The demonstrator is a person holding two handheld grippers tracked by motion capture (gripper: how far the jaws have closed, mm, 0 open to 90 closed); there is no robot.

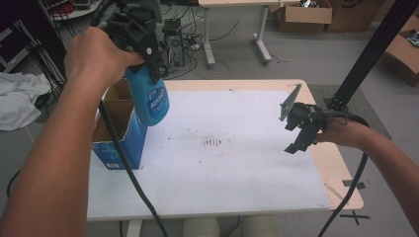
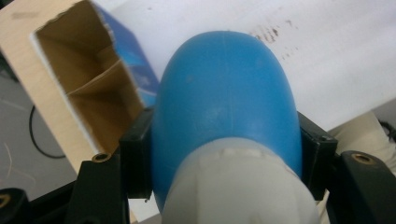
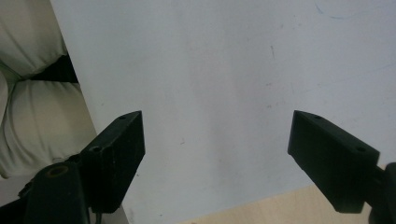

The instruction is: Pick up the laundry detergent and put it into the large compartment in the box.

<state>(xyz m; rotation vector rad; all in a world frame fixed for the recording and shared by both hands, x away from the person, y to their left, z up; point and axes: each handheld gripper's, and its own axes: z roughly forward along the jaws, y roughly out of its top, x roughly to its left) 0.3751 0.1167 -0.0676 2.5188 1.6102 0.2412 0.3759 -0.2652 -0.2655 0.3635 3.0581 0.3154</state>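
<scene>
A blue bottle (image 1: 150, 98) with a white neck end hangs in the air above the table's left side, and my left gripper (image 1: 149, 63) is shut on it. In the left gripper view the bottle (image 2: 224, 93) sits between the black jaws of the left gripper (image 2: 224, 151), its rounded blue end pointing down at the table. Just beside and below it stands an open blue cardboard box (image 1: 123, 143), whose brown inside (image 2: 84, 74) looks empty. My right gripper (image 1: 295, 136) hovers low over the white mat's right edge. Nothing is between the open jaws of the right gripper (image 3: 217, 140).
A white mat (image 1: 222, 168) covers most of the wooden table (image 1: 341, 173) and has a small brown stain (image 1: 212, 142) mid-table. A black slanted pole (image 1: 365, 54) rises at the right. Cables, cardboard boxes (image 1: 304, 15) and a white cloth (image 1: 15, 103) lie on the floor around.
</scene>
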